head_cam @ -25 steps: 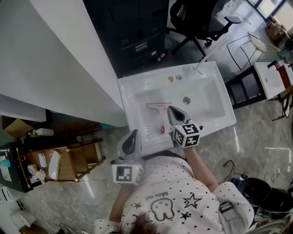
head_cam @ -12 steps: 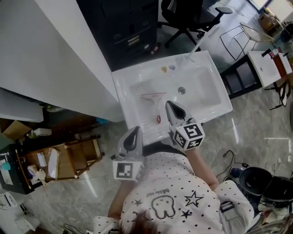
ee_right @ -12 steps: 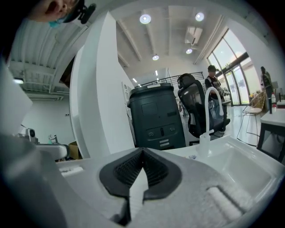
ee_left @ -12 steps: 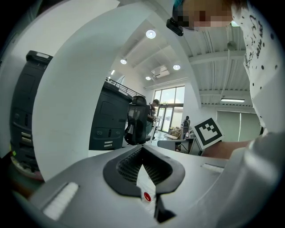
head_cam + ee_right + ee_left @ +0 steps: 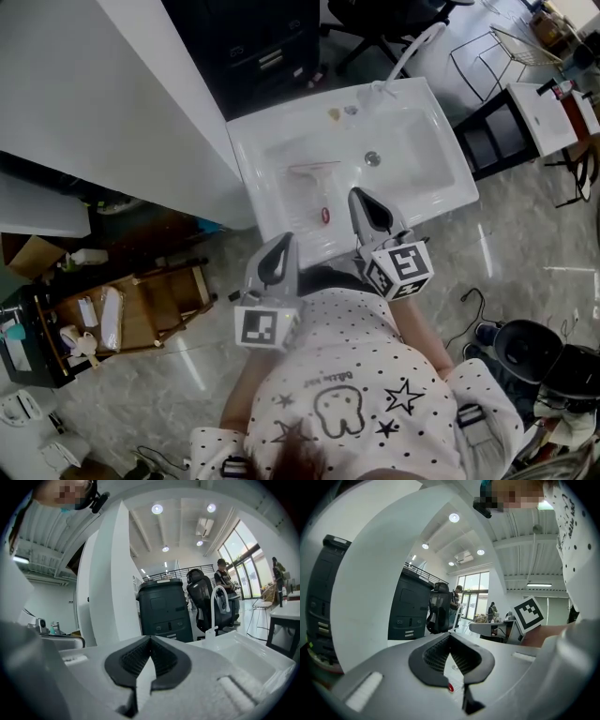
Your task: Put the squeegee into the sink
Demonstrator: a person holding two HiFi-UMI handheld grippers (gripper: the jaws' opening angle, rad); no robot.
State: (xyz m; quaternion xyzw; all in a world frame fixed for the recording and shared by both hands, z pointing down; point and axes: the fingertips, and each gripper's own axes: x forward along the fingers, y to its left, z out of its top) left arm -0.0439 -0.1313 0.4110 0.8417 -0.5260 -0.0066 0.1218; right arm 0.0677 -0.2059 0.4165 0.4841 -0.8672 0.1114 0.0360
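While the squeegee (image 5: 317,185) lies just where it lay a second ago, flat in the basin of the white sink (image 5: 448,183), we find that the grippers around it have shifted. Its blade is toward the far side, its red-tipped handle points at the near rim, and the drain (image 5: 373,158) is off to its right.

The right gripper (image 5: 362,199) reached deeper over the basin earlier, with its tips about level with the blade. It has since drawn back toward the person and now stands beside the middle of the handle, to the right of it and clear of it. The left gripper (image 5: 281,246) has changed less. It hangs at the near left part of the rim as before, edged a little closer to the handle's red end.

We also note that the head view itself has swung. The sink and its white faucet (image 5: 405,58) sit higher in the picture than a second ago, and more of the person's dotted shirt (image 5: 356,394) fills the bottom.

Both grippers are empty. In the left gripper view the fingertips (image 5: 433,656) meet at the front and nothing is caught between them — only a narrow wedge of the sink shows through behind. In the right gripper view the pads (image 5: 133,660) are likewise closed tip to tip on nothing — pale sink surface shows through the slit.
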